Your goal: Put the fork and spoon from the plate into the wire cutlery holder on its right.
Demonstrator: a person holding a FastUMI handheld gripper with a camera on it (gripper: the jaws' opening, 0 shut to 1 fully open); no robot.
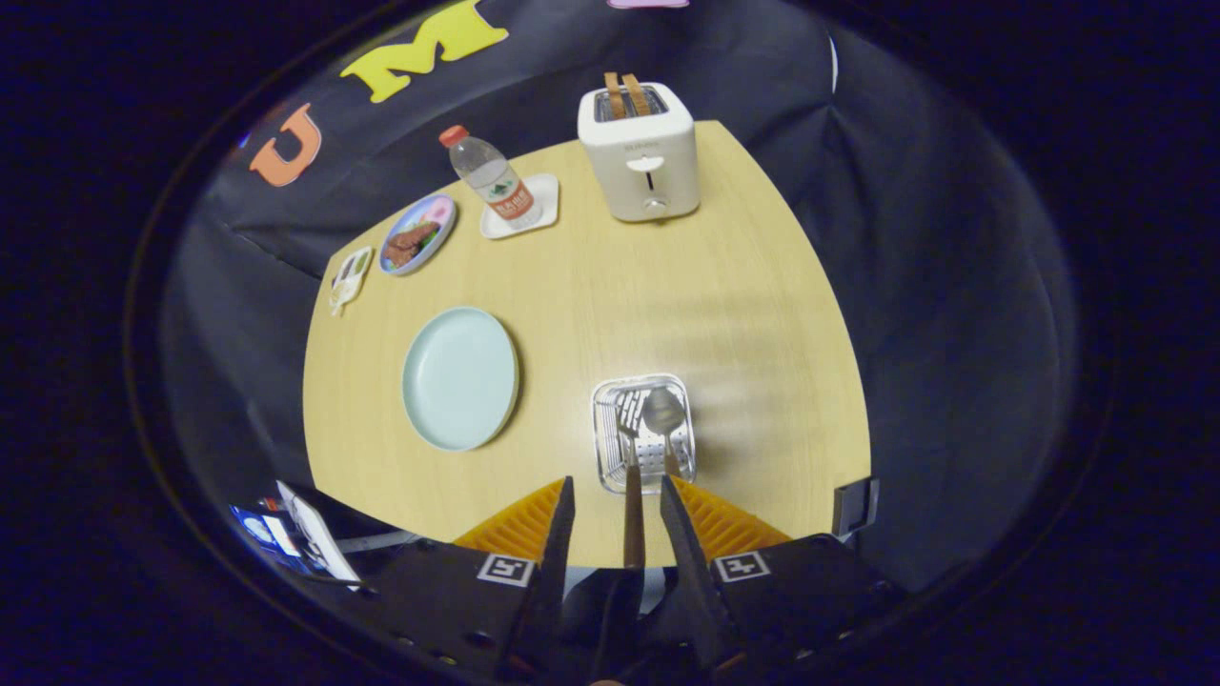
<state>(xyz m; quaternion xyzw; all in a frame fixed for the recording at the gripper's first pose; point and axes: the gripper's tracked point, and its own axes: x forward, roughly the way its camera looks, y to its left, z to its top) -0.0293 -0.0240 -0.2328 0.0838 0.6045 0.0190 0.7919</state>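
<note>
The gripper, at lower centre, is standing open around the fork handle, apparently releasing it. Fork and spoon are resting in the wire cutlery holder; the plate, left, is lying bare.

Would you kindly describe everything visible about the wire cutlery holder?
The wire cutlery holder is a small, silvery, square mesh basket, upright on the wooden table right of the pale plate, just ahead of the open gripper. A spoon and a fork stand inside, the fork's handle reaching back between the fingers.
</note>
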